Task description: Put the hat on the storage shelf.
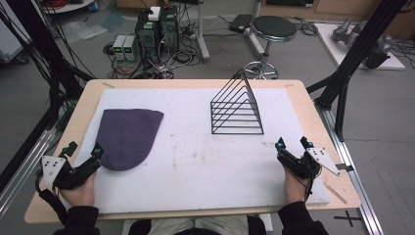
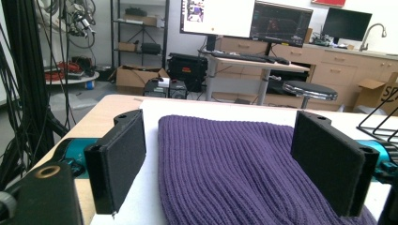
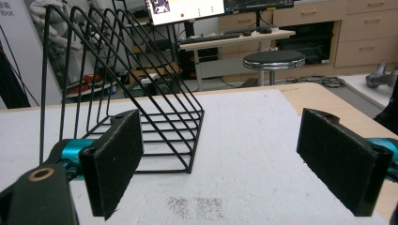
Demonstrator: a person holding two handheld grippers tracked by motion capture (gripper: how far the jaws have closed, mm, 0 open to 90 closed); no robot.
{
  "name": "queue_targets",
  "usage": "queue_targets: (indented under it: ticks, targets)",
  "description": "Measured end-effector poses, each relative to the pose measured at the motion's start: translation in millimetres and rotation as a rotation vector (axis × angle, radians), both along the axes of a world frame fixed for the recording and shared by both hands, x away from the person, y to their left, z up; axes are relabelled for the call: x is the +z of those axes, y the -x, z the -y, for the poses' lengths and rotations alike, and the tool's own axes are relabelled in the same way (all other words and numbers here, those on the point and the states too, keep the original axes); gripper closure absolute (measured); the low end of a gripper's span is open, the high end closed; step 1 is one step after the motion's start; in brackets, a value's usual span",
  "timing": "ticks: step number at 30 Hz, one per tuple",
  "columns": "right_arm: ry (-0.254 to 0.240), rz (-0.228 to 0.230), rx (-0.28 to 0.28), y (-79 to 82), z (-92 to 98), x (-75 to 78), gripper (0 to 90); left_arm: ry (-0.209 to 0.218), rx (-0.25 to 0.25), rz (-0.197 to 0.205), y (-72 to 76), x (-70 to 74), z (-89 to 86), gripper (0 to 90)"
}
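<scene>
A purple knitted beanie (image 1: 127, 137) lies flat on the white mat (image 1: 195, 161) at the left. My left gripper (image 1: 84, 152) rests at the beanie's near left edge, open; in the left gripper view the beanie (image 2: 234, 173) lies between and just beyond the spread jaws. A black wire rack (image 1: 237, 110) shaped like a triangle stands at the mat's far right. My right gripper (image 1: 293, 144) sits near the mat's front right, open and holding nothing, with the wire rack (image 3: 126, 93) ahead of it to the left.
The mat covers a wooden table (image 1: 298, 88). Behind the table stand a black stool (image 1: 273, 29), computer boxes (image 1: 156, 29) and tangled cables on the floor. Black frame legs (image 1: 357, 58) rise at the right.
</scene>
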State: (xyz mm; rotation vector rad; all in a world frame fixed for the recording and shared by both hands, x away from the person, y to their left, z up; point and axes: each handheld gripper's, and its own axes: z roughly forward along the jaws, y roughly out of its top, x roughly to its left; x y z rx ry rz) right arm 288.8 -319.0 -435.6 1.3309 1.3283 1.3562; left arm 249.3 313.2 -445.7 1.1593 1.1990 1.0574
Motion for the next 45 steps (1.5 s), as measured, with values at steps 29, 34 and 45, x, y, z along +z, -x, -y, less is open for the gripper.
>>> queue_targets:
  ticks: [29,34,45]
  targets:
    - [-0.013,-0.012,0.005,-0.9,0.4,-0.8,14.1,0.003,-0.012,-0.003,-0.2,-0.6,0.0,18.8]
    - [-0.013,-0.011,0.006,-1.3,0.5,-0.9,14.2,0.003,-0.01,-0.003,-0.2,-0.4,-0.6,18.8]
    - [-0.007,-0.016,0.026,-4.3,-2.5,-1.7,14.2,-0.022,-0.017,-0.001,0.6,1.2,-1.1,18.8]
